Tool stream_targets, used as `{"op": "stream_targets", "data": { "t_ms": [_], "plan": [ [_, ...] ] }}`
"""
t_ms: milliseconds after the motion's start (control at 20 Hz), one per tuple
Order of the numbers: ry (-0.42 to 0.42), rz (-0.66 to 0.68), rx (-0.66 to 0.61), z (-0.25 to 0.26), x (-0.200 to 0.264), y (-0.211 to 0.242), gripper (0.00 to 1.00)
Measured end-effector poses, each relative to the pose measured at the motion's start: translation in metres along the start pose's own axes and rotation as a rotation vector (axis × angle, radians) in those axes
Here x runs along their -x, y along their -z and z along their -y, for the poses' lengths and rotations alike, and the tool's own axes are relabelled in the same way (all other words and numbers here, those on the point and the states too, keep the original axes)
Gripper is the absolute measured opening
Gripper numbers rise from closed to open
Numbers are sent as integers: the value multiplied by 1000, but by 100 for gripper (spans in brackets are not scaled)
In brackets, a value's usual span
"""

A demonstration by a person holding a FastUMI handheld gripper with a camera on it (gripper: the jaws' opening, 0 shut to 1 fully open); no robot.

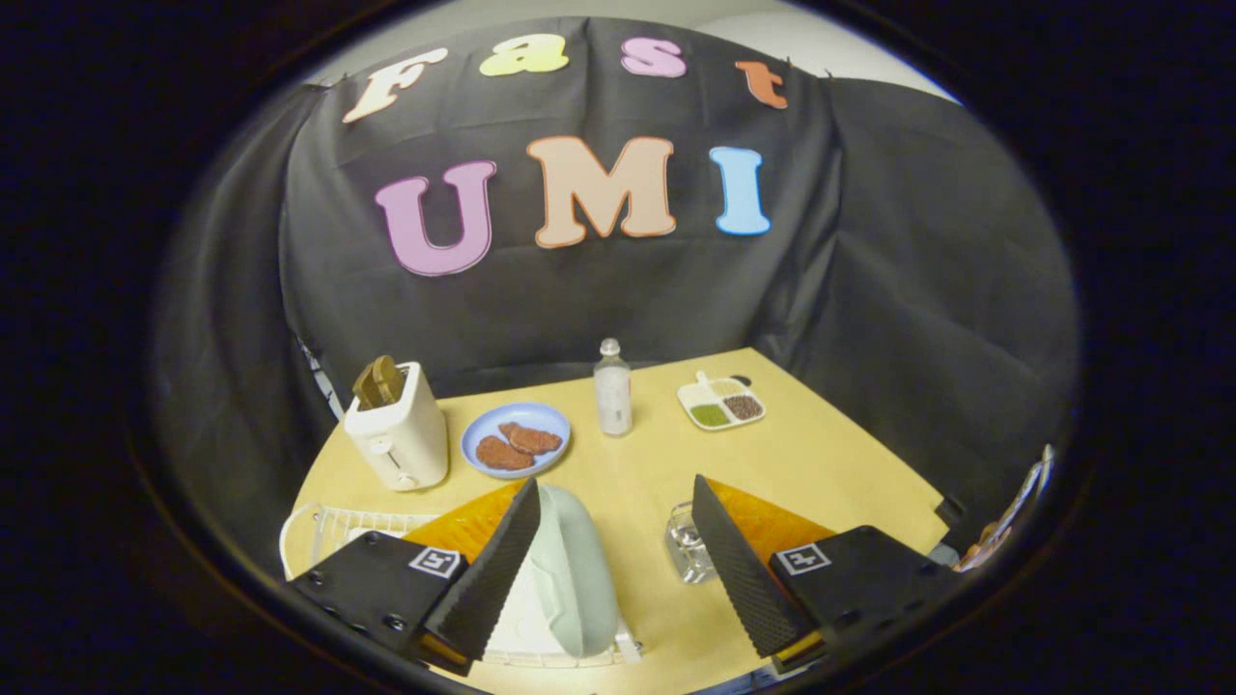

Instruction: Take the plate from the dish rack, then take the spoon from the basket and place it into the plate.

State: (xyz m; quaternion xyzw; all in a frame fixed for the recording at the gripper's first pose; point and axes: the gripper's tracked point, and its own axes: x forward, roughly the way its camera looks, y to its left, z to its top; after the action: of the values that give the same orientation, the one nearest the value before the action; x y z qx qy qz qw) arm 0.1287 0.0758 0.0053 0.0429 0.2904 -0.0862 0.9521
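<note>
A pale green plate (pixel 575 569) stands on edge in the white wire dish rack (pixel 328 531) near the table's front. My gripper (pixel 618 512) hovers above it, open. The plate's rim rises just inside the left finger (pixel 492 569) and the gap between the fingers is wide. The right finger (pixel 739 569) stands apart from the plate, beside a small clear glass (pixel 688 545). Nothing is held.
On the yellow table (pixel 821 463) beyond the fingers stand a white toaster (pixel 398 434) with a brown slice in it, a blue plate of brown patties (pixel 517 439), a small clear bottle (pixel 612 389) and a divided white dish (pixel 721 402) of grains.
</note>
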Motion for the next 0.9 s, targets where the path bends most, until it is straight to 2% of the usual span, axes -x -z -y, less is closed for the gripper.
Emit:
{"op": "stream_targets", "data": {
  "t_ms": [350,550,900],
  "plan": [
    [67,-226,54,6,-22,52,100],
    [13,-286,8,-14,-36,67,100],
    [12,-361,28,-36,-53,91,100]
  ]
}}
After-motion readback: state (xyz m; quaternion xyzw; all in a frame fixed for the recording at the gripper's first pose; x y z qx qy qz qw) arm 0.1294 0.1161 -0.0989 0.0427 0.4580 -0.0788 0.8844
